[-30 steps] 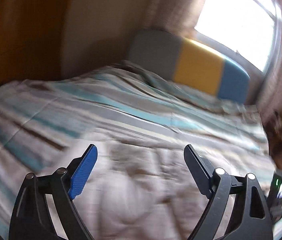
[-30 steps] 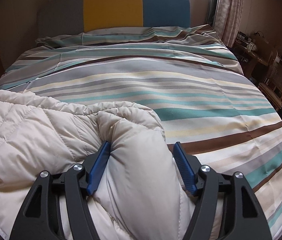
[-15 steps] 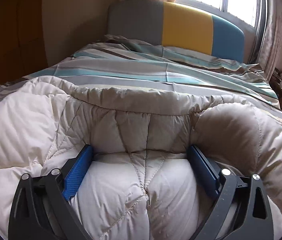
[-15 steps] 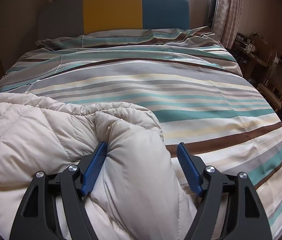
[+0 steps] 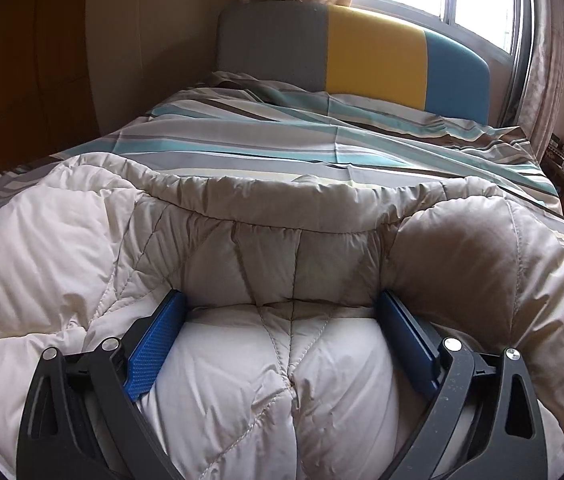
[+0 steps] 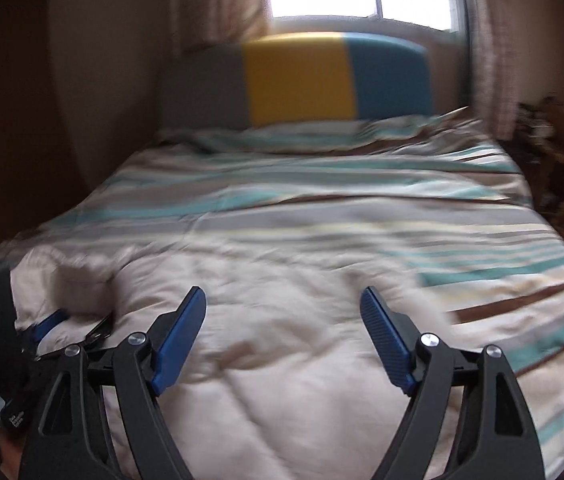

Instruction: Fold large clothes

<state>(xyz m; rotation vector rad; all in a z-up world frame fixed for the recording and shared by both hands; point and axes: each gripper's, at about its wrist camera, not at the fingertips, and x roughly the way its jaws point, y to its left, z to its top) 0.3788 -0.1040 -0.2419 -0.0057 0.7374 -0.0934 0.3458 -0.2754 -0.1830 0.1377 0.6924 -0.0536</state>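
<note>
1. While the left gripper (image 5: 282, 334) sat pressed down into the cream quilted jacket (image 5: 241, 248), its jaws had just been opening and stood wide apart, with a padded bulge of the garment swelling between them; whether the pads (image 5: 153, 344) pinched it could not be told.
2. Ahead of that gripper lay the jacket's hem fold, then the striped bedcover (image 5: 322, 140) and the headboard (image 5: 362, 52).
3. The right gripper (image 6: 284, 336) had let go of the sleeve roll it straddled a moment earlier; its jaws had just been opening and now stood apart over the jacket, nothing between them.
4. Judgement: the fold on the right was released, and a regrasp probably comes next.
</note>
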